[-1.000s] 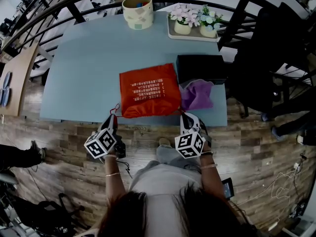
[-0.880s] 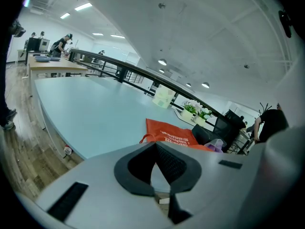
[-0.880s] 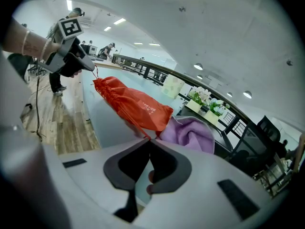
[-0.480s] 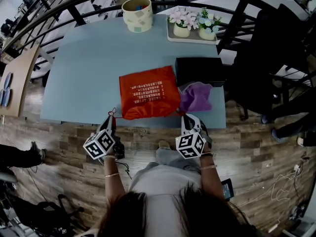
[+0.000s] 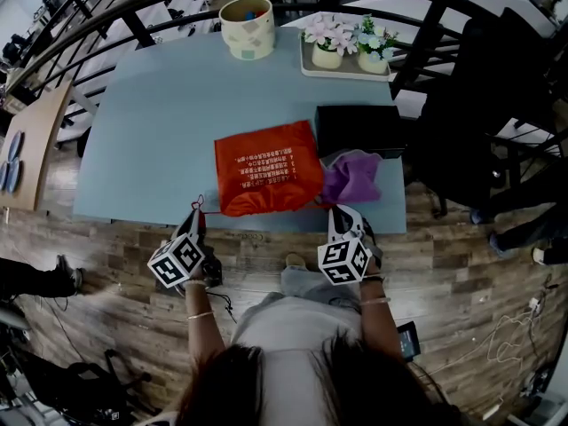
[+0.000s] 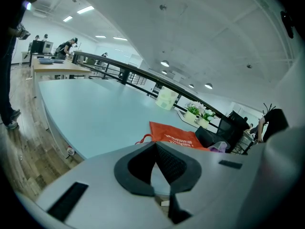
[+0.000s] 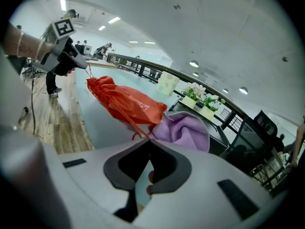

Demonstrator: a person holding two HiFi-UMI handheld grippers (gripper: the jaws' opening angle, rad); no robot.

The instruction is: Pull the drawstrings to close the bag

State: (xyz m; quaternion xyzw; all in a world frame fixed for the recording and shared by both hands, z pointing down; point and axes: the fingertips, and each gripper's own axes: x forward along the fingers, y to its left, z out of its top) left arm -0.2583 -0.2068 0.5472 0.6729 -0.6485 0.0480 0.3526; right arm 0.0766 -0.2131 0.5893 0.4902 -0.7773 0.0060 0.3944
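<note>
Two grips set: left tongs and right tongs each pinch a red drawstring of the orange bag, which lies at the near edge of the table. Judged mid-pull; next, draw the cords apart until the mouth gathers, minding the purple cloth touching the bag's right side.

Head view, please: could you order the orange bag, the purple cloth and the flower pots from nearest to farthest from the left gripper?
1. Orange bag: just ahead and to the right of the left gripper, at the near edge of the table.
2. Purple cloth: past the bag's right side, also at the near edge.
3. Flower pots: at the far right corner.
</note>
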